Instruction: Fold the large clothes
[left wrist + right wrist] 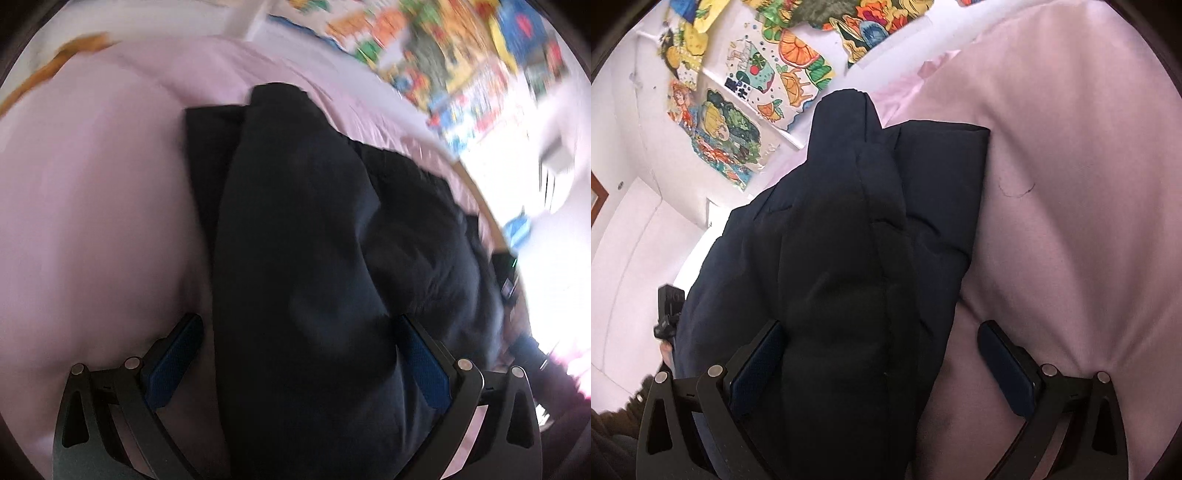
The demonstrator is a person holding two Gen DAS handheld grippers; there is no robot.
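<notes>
Though blurred in the left wrist view, plainly a dark padded jacket [314,229] [857,236], lying on the pink bed cover [92,203] [1071,184], long axis running straight ahead between the jaws of both tools. Left gripper [299,362]: jaws spread wide, a raised fold filling the gap, nothing clamped. Right gripper [881,363]: likewise released, fold hard against the left-hand jaw, bare cover before the right-hand one. Neither clearly nearer; probably closing next on the ridge.

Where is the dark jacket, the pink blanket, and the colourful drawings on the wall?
dark jacket [849,258], right wrist view, on its puffy quilted middle.
pink blanket [1071,184], right wrist view, on a bare stretch beside the jacket.
colourful drawings [727,136], right wrist view, on one taped-up picture.
</notes>
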